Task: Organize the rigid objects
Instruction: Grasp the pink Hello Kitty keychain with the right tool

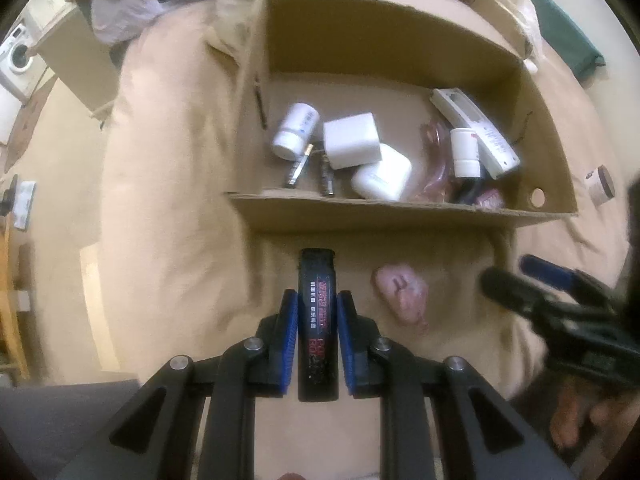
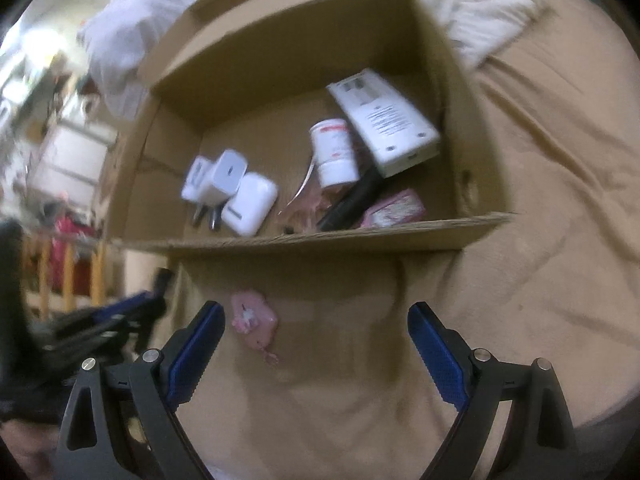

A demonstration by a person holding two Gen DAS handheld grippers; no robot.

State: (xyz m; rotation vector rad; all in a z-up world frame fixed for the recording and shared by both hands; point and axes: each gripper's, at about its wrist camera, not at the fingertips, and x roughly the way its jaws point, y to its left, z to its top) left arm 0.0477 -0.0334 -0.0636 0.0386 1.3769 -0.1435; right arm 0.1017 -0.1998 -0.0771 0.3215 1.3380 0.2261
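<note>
My left gripper (image 1: 317, 300) is shut on a black lighter (image 1: 317, 320) with red print and holds it just before the near wall of an open cardboard box (image 1: 360, 210). The box holds a white charger cube (image 1: 351, 145), a white earbud case (image 1: 382, 178), a white bottle (image 1: 295, 131), a white remote (image 1: 476, 132) and a small white tub (image 1: 465, 151). A pink clip (image 1: 402, 294) lies on the tan sheet outside the box, also in the right wrist view (image 2: 256, 322). My right gripper (image 2: 316, 320) is open and empty above the sheet, right of the clip.
The box (image 2: 320, 236) sits on a bed with a tan sheet (image 2: 540, 200). White bedding (image 2: 480, 4) lies behind the box. A small round jar (image 1: 600, 184) rests on the sheet right of the box. A washing machine (image 1: 18, 60) stands far left.
</note>
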